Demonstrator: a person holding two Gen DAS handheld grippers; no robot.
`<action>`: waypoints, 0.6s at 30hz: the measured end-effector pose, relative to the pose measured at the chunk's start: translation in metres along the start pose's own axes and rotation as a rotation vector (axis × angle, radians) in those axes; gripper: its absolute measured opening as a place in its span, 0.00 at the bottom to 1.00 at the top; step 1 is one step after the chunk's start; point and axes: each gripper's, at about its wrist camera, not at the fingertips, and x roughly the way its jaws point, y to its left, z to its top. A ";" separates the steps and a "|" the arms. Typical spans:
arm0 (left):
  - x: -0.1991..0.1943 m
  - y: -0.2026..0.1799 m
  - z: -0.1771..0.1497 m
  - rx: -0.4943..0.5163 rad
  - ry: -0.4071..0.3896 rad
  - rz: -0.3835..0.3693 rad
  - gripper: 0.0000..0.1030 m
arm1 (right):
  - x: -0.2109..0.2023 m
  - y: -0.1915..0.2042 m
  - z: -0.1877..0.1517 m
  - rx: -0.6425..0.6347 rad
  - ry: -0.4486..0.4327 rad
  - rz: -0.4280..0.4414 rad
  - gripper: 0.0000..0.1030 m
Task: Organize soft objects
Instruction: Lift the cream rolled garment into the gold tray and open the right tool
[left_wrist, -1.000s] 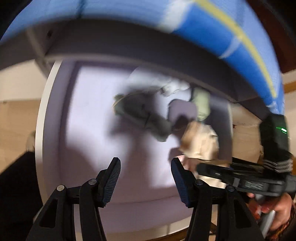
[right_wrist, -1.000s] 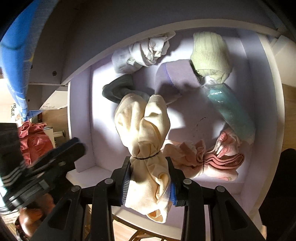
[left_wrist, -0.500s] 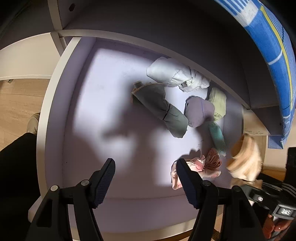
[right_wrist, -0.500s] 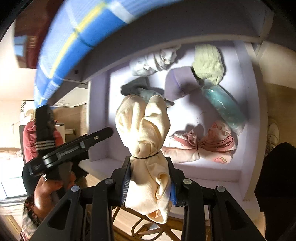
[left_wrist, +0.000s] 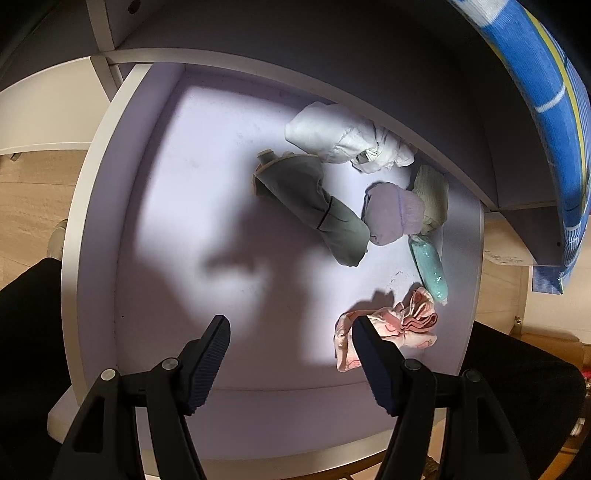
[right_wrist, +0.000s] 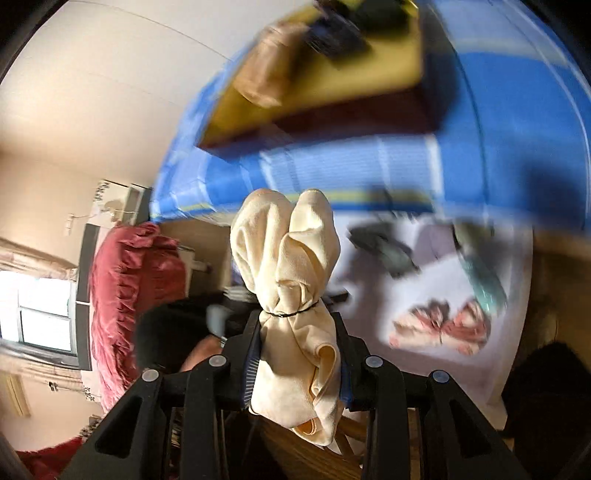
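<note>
A lilac drawer (left_wrist: 92, 221) lies below my left gripper (left_wrist: 290, 325), which is open with nothing between its fingers. In the drawer are a white bundle (left_wrist: 343, 140), a grey-green bundle (left_wrist: 314, 206), a lilac bundle (left_wrist: 391, 214), a pale green one (left_wrist: 432, 199), a teal roll (left_wrist: 430, 267) and a pink patterned bundle (left_wrist: 391, 328) just beyond the right fingertip. My right gripper (right_wrist: 295, 332) is shut on a cream cloth bundle (right_wrist: 288, 266) tied with a dark band, held up above the blurred drawer (right_wrist: 443, 280).
A blue striped cloth (left_wrist: 546, 92) covers the top above the drawer, seen blurred in the right wrist view as the blue cloth (right_wrist: 406, 162) with a yellowish box (right_wrist: 332, 81) on it. Red bedding (right_wrist: 129, 288) and a window (right_wrist: 40, 317) lie left. Dark trouser legs flank the drawer.
My right gripper has risen with the cream bundle, out of the drawer and out of the left wrist view. My left gripper's jaws have spread wider.
</note>
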 end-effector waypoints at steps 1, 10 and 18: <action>0.000 0.000 0.000 0.001 0.001 -0.002 0.67 | -0.006 0.008 0.007 -0.008 -0.016 0.010 0.34; -0.003 0.004 0.006 -0.031 -0.009 -0.037 0.67 | -0.020 0.046 0.112 -0.021 -0.136 -0.069 0.34; -0.005 0.022 0.005 -0.089 -0.009 -0.045 0.67 | 0.043 0.034 0.193 0.112 -0.061 -0.239 0.34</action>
